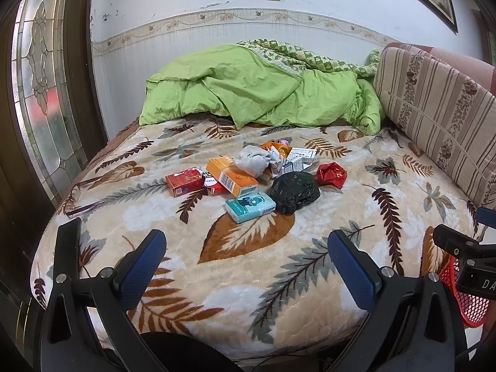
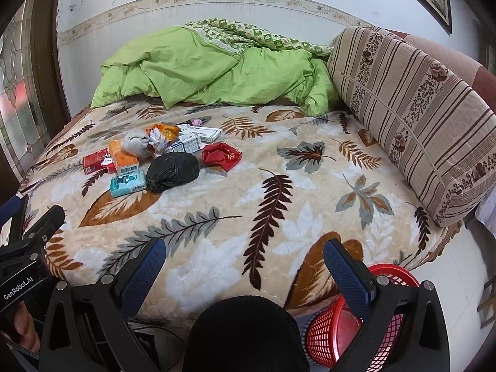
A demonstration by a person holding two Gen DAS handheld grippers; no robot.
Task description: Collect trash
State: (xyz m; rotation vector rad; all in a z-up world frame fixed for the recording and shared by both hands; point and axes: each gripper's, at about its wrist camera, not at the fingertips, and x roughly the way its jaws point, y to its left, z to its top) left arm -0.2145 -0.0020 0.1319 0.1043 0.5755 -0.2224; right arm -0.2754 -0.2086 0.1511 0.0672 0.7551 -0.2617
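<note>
Both grippers, left gripper (image 1: 246, 245) and right gripper (image 2: 245, 252), hang with fingers apart, gripping nothing. Red mesh basket (image 2: 334, 325) stands below the bed edge. Farther on, trash pile (image 1: 248, 179) lies mid-blanket (image 1: 217, 279).

A heap of trash (image 1: 257, 176) lies on the bed (image 1: 217, 279), near its middle. Behind it a bunched quilt (image 1: 254, 90) sits against the wall (image 1: 217, 0). A long cushion (image 2: 412, 114) runs along the bed's right side. A basket (image 2: 338, 322) stands on the floor at the bed's near right corner.
</note>
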